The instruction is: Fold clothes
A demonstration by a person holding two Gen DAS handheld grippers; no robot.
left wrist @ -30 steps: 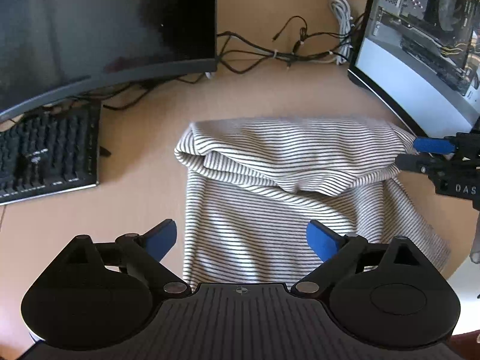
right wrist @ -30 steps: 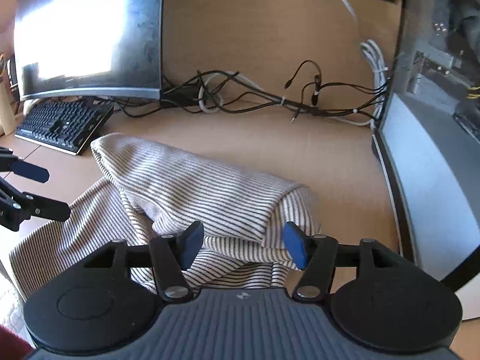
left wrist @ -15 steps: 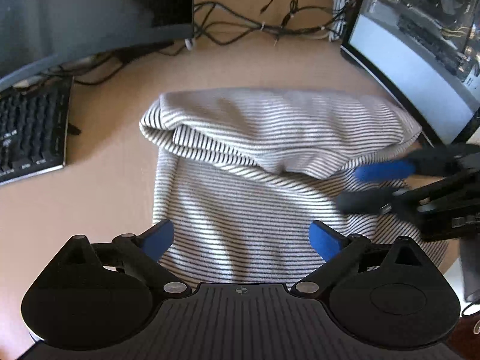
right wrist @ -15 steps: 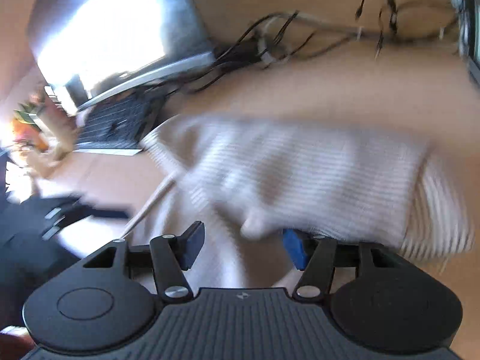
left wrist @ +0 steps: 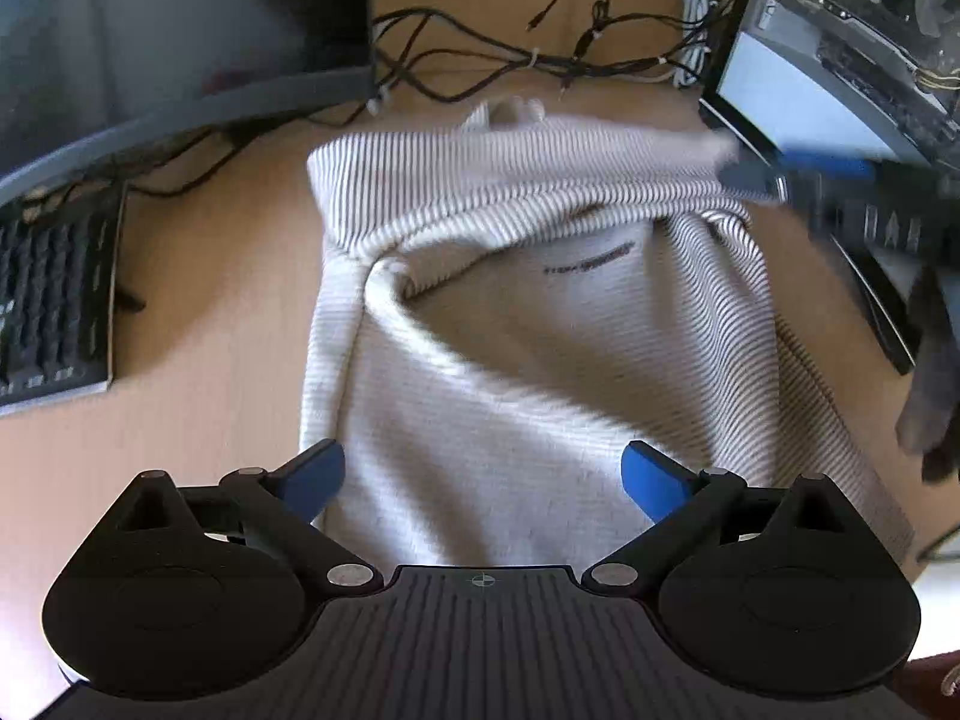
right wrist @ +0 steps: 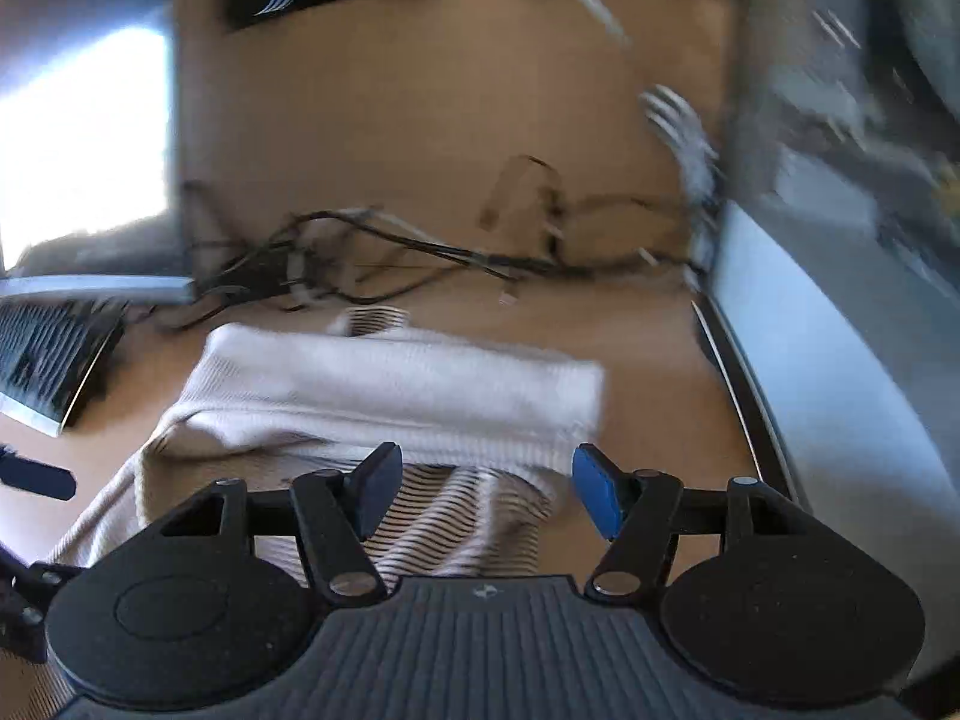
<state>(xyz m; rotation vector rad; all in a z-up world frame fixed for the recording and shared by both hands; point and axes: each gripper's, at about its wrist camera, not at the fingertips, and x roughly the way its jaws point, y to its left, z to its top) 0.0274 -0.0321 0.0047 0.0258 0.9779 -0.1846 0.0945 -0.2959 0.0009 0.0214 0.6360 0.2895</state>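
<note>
Lying lengthwise toward the monitors, striped shirt (blurred, seemingly folded).

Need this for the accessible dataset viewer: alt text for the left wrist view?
A striped garment, its far end folded over, lies on a wooden desk beyond the open left gripper. The right gripper, blurred, is at its far right corner; a keyboard sits left.

Light wooden desk, striped garment lying across its middle, black keyboard at left, tangled cables along far edge, monitors on both sides.
</note>
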